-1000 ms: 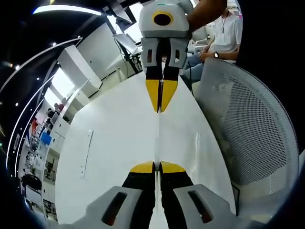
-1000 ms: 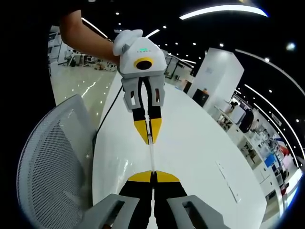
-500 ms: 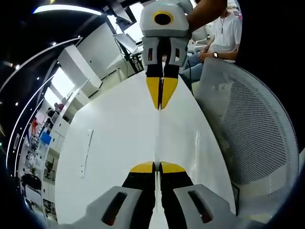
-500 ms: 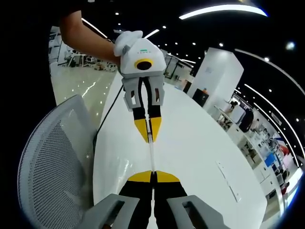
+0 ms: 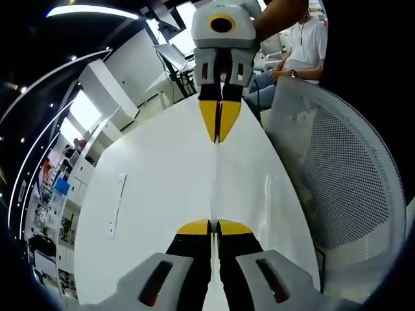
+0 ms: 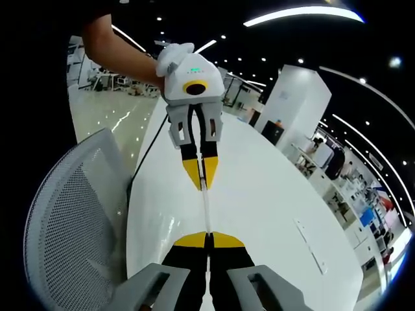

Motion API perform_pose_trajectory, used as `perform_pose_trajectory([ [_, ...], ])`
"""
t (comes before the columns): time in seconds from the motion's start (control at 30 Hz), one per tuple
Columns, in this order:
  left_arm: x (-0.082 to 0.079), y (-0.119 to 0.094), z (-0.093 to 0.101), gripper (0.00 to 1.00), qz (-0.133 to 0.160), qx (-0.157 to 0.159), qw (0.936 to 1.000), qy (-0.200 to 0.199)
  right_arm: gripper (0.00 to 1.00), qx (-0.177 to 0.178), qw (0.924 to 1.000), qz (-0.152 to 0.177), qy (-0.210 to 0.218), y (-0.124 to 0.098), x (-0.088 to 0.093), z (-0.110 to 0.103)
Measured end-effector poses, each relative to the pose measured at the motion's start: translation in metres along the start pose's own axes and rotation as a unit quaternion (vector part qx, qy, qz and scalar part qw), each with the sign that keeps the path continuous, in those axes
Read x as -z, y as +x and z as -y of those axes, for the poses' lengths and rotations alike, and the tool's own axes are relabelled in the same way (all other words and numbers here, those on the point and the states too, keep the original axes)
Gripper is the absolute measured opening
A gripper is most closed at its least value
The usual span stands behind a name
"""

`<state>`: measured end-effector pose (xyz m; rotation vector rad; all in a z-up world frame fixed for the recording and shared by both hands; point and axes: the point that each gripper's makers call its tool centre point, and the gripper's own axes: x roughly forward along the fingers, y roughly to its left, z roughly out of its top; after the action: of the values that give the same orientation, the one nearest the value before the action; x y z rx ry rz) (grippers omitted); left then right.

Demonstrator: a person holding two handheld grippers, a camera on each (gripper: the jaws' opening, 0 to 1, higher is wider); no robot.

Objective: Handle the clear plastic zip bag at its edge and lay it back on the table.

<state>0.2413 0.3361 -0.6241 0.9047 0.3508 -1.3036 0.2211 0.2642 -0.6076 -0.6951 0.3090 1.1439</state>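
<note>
The clear plastic zip bag (image 5: pixel 214 188) hangs above the white table (image 5: pixel 155 194), stretched edge-on between both grippers, so it reads as a thin pale line. My left gripper (image 5: pixel 214 227) is shut on its near end. The right gripper (image 5: pixel 218 138) faces it from the top of the left gripper view, its yellow tips shut on the far end. In the right gripper view the bag (image 6: pixel 206 210) runs from my right gripper (image 6: pixel 207 238) up to the left gripper (image 6: pixel 201 186), which a gloved hand holds.
A white mesh chair (image 5: pixel 337 175) stands close beside the table edge, also seen as the chair (image 6: pixel 71 207) in the right gripper view. A seated person (image 5: pixel 305 45) is behind. A narrow slot strip (image 5: pixel 118 206) lies in the table top (image 6: pixel 279 194).
The facing gripper has drawn slightly farther away in both views, with the bag still taut between the two. Nothing was let go.
</note>
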Motion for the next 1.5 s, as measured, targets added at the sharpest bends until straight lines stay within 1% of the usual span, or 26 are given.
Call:
perform_pose_trajectory([
  [0.63, 0.009, -0.004, -0.002, 0.0, -0.007, 0.0, 1.0, -0.002, 0.0, 0.004, 1.0, 0.001, 0.003, -0.002, 0.003, 0.001],
  [1.5, 0.012, -0.007, -0.003, 0.0, -0.013, -0.001, 0.9999, -0.002, 0.0, 0.008, 0.9999, 0.001, 0.008, -0.007, 0.005, 0.002],
])
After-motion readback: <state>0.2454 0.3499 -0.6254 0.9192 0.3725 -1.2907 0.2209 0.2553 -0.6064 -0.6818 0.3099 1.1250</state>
